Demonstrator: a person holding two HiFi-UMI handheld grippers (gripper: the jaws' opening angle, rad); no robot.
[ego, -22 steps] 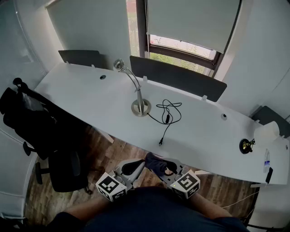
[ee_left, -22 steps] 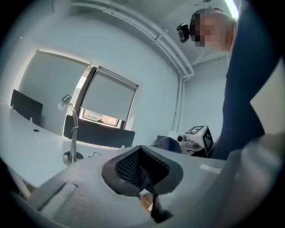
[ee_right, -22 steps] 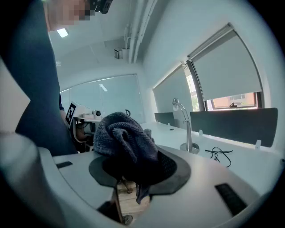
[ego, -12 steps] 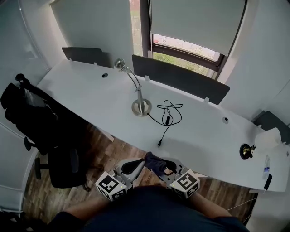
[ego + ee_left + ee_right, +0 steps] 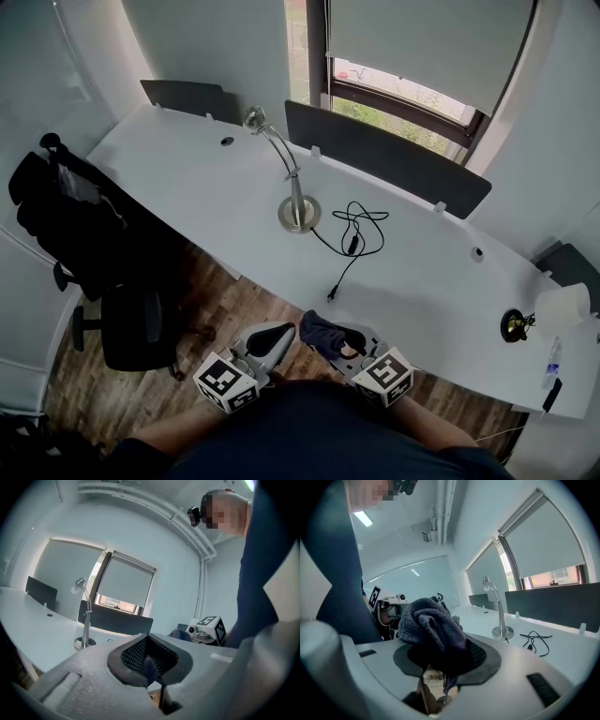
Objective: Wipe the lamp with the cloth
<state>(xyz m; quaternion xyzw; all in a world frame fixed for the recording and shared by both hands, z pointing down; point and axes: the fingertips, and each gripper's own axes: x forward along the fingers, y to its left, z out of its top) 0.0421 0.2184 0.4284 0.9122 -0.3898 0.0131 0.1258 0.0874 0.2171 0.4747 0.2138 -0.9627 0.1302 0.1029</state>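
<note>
Within right hand-held gripper [image 5: 446, 666] — bunched, nubbly dark cloth [image 5: 432, 623].

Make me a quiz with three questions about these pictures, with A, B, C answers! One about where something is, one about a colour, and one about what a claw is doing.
1. Where does the lamp stand?
A) on the floor
B) on the white desk
C) on the chair

2. What colour is the cloth?
A) yellow
B) white
C) dark blue-grey

3. What is the right claw doing?
A) gripping the cloth
B) wide open and empty
C) holding the lamp

Answers:
1 B, its round base sits on the desk top.
2 C, it shows dark blue-grey in the right gripper view.
3 A, the cloth is bunched between its shut jaws.
</note>
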